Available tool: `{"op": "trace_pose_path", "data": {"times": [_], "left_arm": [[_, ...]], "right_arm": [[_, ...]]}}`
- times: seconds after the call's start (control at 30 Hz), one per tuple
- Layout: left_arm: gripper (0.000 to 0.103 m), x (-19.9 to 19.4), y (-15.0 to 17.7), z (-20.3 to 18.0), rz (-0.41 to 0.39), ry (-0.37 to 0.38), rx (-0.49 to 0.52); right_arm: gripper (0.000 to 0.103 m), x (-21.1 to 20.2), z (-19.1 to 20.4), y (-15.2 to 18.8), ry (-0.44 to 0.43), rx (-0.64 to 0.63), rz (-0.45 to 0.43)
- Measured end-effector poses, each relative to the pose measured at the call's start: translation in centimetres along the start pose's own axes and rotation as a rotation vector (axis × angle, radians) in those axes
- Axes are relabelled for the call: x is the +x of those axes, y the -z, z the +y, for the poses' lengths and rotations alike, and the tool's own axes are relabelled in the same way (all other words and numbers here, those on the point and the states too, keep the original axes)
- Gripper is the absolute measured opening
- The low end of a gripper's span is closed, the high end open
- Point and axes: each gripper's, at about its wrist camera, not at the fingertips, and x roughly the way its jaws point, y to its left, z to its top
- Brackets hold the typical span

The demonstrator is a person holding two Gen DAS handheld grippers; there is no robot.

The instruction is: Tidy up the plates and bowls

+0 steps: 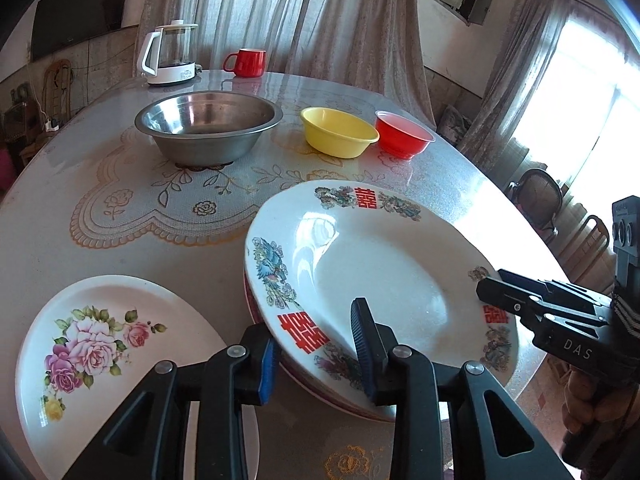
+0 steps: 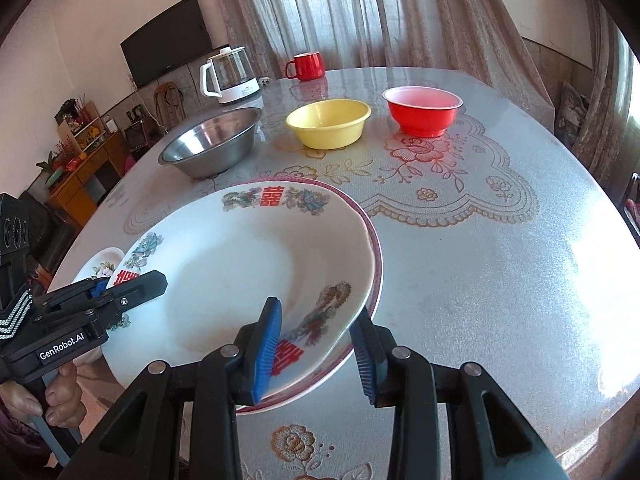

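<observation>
A white plate with red characters (image 1: 380,276) (image 2: 248,276) lies on top of a red-rimmed plate (image 2: 374,280) near the table's front edge. My left gripper (image 1: 316,354) straddles its left rim, jaws apart with a gap to the rim. My right gripper (image 2: 320,354) straddles its right rim the same way, jaws apart. A rose-patterned plate (image 1: 100,340) lies to the left. A steel bowl (image 1: 208,124), a yellow bowl (image 1: 338,130) and a red bowl (image 1: 402,138) stand further back.
A white kettle (image 1: 170,54) and a red mug (image 1: 246,62) stand at the far side of the round table (image 2: 500,280). Chairs (image 1: 540,196) stand beyond the table's right edge, by a bright window.
</observation>
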Motion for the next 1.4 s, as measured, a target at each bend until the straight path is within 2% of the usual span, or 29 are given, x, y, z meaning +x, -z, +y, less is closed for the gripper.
{"op": "trace_pose_path", "data": {"times": [0.1,0.13,0.2,0.3,0.4,0.5,0.57,0.67,0.83,0.93,1.13,1.4], "left_arm": [[0.032,-0.4,0.3,-0.7,-0.001,0.013,0.036],[0.035,-0.4,0.3,-0.7,0.007,0.025,0.028],[0.034,-0.3,0.6,-0.4,0.033,0.042,0.012],[0.034,-0.6,0.8,-0.3,0.016,0.016,0.031],[0.034,-0.6,0.6,-0.2,0.013,-0.006,0.033],[0.034,-0.5,0.5,-0.3,0.016,-0.03,0.04],[0.034,-0.7,0.4,-0.4,0.006,-0.051,0.041],[0.034,-1.2,0.4,-0.2,-0.017,-0.094,0.046],[0.034,-2.5,-0.1,-0.8,-0.076,-0.123,0.069],[0.035,-3.1,-0.4,-1.1,-0.104,-0.172,0.089],[0.036,-3.3,-0.5,-0.9,-0.119,-0.249,0.103],[0.04,-3.5,-0.2,-0.3,-0.119,-0.282,0.091]], "right_arm": [[0.035,-1.1,-0.4,-0.1,0.036,-0.021,-0.036],[0.035,-1.4,-0.6,-0.2,0.037,-0.019,-0.041],[0.035,-1.5,-0.9,-0.4,0.056,-0.013,-0.052],[0.035,-0.9,-1.6,-0.8,0.077,0.031,-0.056],[0.035,0.6,-1.8,-1.0,0.125,0.046,-0.016],[0.031,1.4,-1.5,-0.8,0.081,0.045,-0.005],[0.031,1.6,-1.1,-0.6,0.112,0.02,-0.015],[0.031,1.7,-1.0,-0.7,0.113,0.019,-0.019],[0.032,1.7,-0.1,-0.6,0.135,-0.032,-0.027],[0.032,1.7,-0.1,-0.6,0.134,-0.019,-0.026],[0.033,1.8,0.1,-0.6,0.152,-0.013,-0.027],[0.033,1.1,0.2,-0.8,0.168,-0.011,-0.056]]}}
